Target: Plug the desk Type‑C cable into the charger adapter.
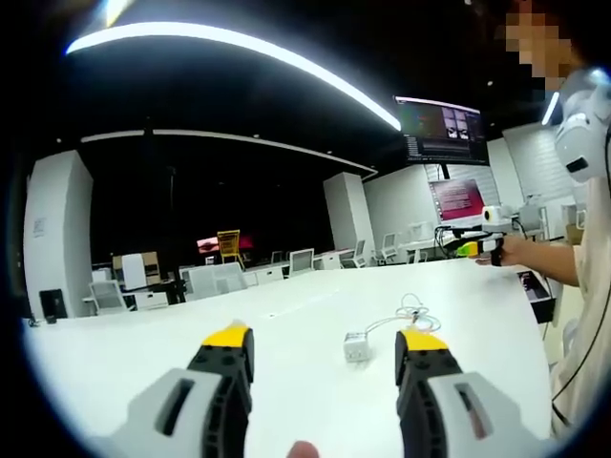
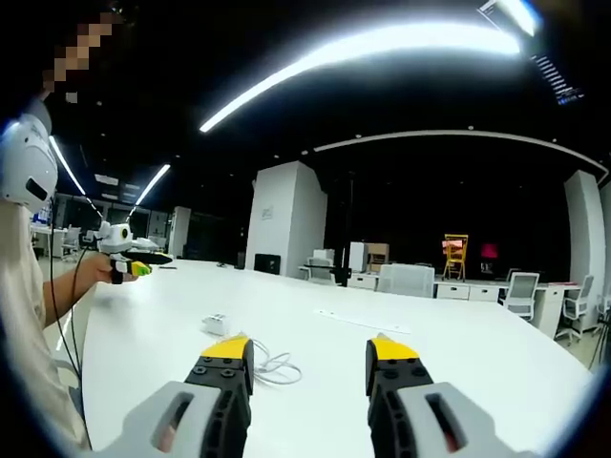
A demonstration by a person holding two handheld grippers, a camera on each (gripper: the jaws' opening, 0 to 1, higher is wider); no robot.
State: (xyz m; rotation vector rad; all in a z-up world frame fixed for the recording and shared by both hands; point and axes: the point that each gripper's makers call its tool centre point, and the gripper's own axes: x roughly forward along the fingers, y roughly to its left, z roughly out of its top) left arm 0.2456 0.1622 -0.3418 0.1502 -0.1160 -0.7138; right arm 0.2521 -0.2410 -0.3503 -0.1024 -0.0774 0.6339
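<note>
Left hand-held gripper (image 1: 325,358): jaws wide, empty.
Right hand-held gripper (image 2: 310,365): jaws wide, empty.
Charger adapter (image 1: 356,347): on white desk (image 1: 286,324).
Type-C cable (image 1: 412,309): coiled just beside adapter.

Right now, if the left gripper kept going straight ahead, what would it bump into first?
Probably the white charger adapter: it lies on the table between the open left gripper jaws, nearer the right one. Depth is hard to judge.

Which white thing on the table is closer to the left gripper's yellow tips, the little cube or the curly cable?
The charger adapter, the small white cube, lies between the left gripper jaw tips. The coiled white cable trails away behind it, farther off.
</note>
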